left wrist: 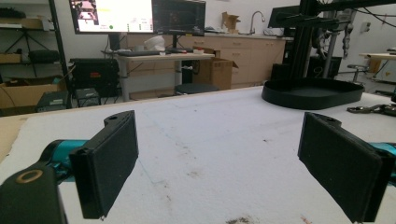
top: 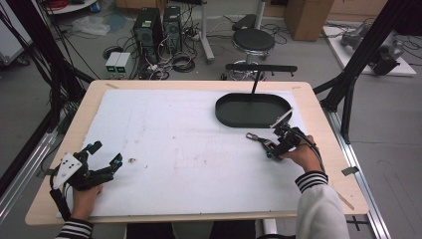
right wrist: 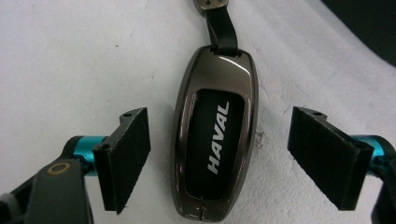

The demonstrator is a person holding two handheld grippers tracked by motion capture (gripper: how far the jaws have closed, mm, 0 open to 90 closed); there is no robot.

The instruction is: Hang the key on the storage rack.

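The right gripper (right wrist: pixel 219 158) straddles the car key (right wrist: pixel 215 135) near the tabletop's right edge, jaws apart, not yet touching (left gripper (top: pixel 103 155) idles open). Next: close squarely on its flanks.

On the desk (top: pixel 199 211) a mat (top: pixel 189 149) covers most of the top, and a tray (top: pixel 251 110) sits on it at the far right. Just near of the tray lies a car key (right wrist: pixel 215 135), between the jaws of the right gripper (top: pixel 272 147) (its strap end points left). The left gripper (top: pixel 105 155) rests at the near left corner, well apart from both.
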